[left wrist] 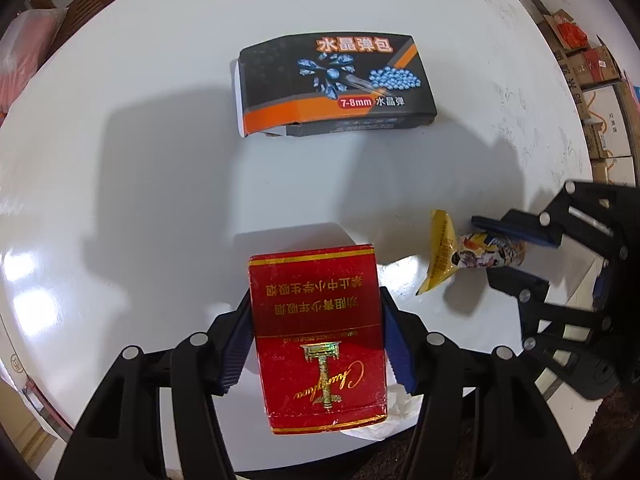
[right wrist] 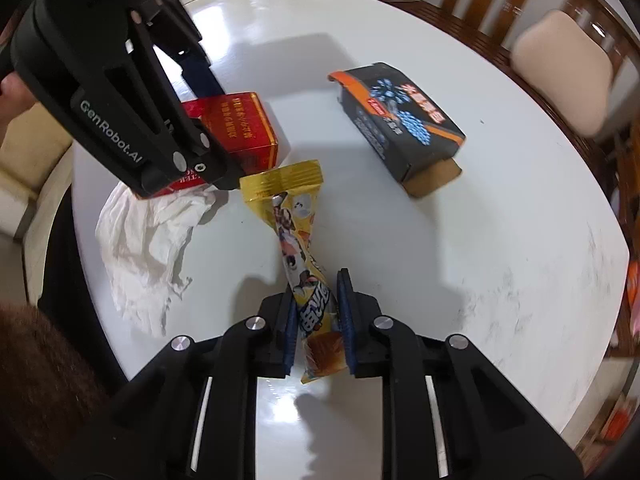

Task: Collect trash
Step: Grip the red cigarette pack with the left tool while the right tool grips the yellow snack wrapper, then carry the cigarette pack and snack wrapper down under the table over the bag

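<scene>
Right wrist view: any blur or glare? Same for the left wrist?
Right wrist: chairs and the room's edge smear with motion blur, centre sharp, glare on the white table near the gripper. Left wrist: sharp, soft gripper shadows, glare patches at the table's left rim, strong fisheye bending.

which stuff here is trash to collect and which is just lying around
Trash for the job:
- red cigarette pack, between the left gripper pads
- yellow snack wrapper, pinched by the right gripper
- crumpled white tissue, on the table by the pack
- black and orange box, lying with a flap open

Just lying about:
- white table
- wooden chair
- stacked cardboard boxes
</scene>
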`<state>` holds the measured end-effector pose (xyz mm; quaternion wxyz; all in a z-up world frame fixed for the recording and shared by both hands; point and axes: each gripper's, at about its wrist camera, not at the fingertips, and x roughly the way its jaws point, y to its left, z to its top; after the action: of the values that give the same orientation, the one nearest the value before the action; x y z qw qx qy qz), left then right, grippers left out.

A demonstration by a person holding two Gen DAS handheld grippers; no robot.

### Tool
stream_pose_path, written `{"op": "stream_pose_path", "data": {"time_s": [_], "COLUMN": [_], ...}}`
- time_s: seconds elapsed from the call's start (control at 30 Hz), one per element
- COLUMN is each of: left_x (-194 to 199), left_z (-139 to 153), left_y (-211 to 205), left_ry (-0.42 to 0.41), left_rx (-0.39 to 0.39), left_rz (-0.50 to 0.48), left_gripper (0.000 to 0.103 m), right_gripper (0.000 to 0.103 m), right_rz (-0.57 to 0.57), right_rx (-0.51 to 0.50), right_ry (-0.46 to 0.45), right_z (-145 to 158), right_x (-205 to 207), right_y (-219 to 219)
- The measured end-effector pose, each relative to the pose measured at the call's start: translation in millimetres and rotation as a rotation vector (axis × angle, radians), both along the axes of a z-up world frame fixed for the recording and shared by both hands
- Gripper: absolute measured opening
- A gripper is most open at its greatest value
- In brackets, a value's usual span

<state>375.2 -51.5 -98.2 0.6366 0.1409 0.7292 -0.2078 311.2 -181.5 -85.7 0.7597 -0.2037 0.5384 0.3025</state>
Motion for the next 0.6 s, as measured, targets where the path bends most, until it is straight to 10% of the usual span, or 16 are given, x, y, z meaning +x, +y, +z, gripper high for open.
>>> {"op": "stream_pose_path", "data": {"time_s": [0.6], "left_x": [18.0], "left_z": [49.7], "left_y": [0.7], "left_ry": [-0.074], "left_rx": [-0.031], "left_rz": [0.033], "left_gripper": [0.056], "right_gripper": [0.011], "right_rz": [-0.186], "right_rx": [-0.056], "right_ry": [-0.095], "right_z": [19.7], "right_x": [-20.5], "right_y": [-4.3]}}
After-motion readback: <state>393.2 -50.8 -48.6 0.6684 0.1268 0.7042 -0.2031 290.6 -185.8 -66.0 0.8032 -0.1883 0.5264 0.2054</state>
